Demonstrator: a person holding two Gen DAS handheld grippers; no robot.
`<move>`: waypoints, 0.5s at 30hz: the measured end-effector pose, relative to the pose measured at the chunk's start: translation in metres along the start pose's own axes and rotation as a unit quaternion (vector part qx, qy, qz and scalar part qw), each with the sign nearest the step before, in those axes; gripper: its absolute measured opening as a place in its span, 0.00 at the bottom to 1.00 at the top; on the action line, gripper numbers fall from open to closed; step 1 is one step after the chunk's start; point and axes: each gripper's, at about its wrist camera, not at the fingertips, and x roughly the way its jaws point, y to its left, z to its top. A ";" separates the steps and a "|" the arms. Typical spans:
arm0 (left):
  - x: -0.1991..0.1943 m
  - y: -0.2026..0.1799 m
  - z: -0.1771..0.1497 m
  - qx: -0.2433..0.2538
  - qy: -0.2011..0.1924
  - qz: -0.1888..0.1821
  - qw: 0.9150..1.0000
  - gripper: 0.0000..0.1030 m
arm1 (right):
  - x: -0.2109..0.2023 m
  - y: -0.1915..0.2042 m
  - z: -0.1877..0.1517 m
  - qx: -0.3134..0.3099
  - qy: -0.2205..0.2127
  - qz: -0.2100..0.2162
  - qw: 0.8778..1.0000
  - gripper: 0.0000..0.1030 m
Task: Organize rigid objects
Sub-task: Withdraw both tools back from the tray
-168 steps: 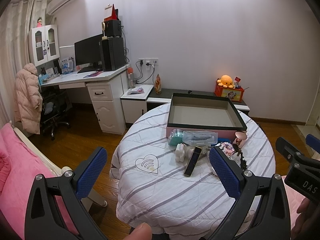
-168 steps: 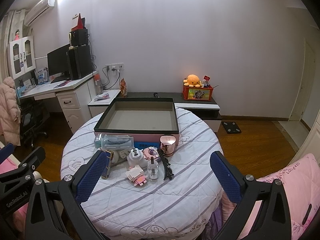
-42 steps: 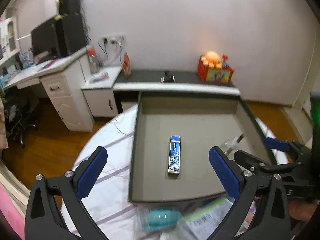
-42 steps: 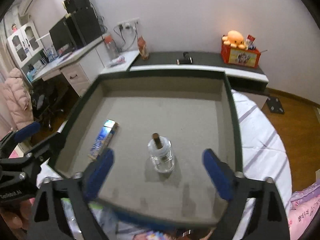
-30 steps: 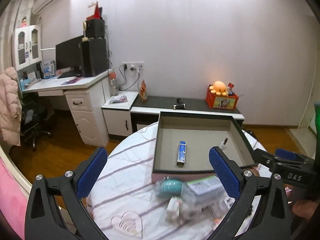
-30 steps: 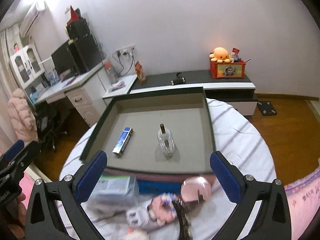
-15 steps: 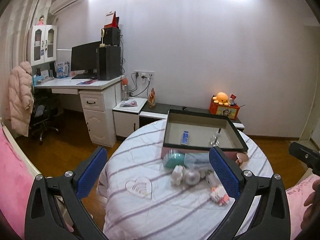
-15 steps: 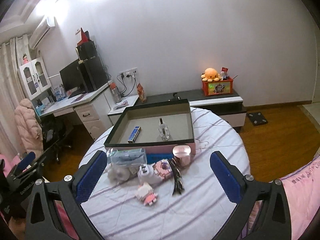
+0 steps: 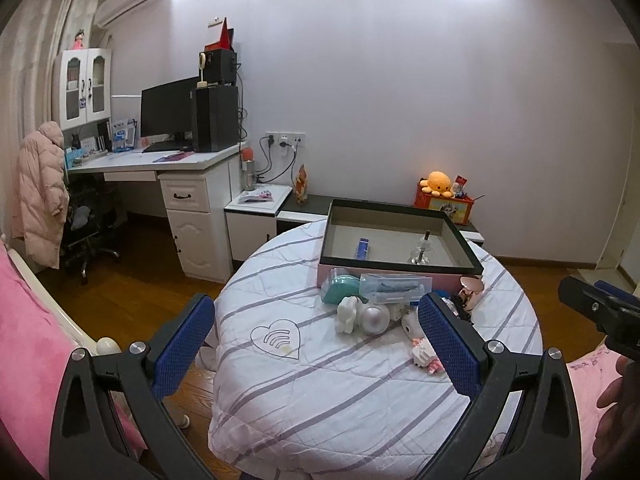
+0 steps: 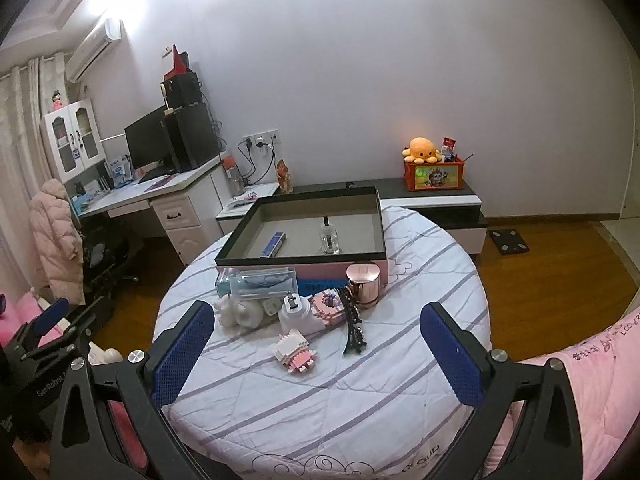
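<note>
Both the left tongs (image 9: 316, 336) and right tongs (image 10: 316, 338) hang spread wide and empty above the round bench (image 10: 420, 264). In the dark-rimmed tray (image 10: 360, 255) stand a glass bottle (image 10: 329, 239) and a blue box (image 10: 273, 245), apart.

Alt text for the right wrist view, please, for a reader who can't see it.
The open right gripper hovers empty above a round striped table. A shallow tray holds a blue bar and a small glass bottle; a toy block figure, a hair clip and other items lie in front.

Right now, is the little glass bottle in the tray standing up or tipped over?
Upright. The bottle stands on its base on the tray floor, neck pointing straight up.
</note>
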 end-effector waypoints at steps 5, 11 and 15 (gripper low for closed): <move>-0.002 -0.004 0.001 0.007 -0.002 0.001 1.000 1.00 | 0.000 0.001 0.000 -0.001 0.001 -0.002 1.000 1.00; 0.005 -0.002 -0.001 0.006 0.009 0.001 1.000 1.00 | 0.005 0.000 -0.002 -0.005 0.009 -0.009 1.000 1.00; 0.013 -0.001 -0.003 0.007 0.017 0.002 1.000 1.00 | 0.012 -0.002 -0.004 -0.006 0.018 -0.015 1.000 1.00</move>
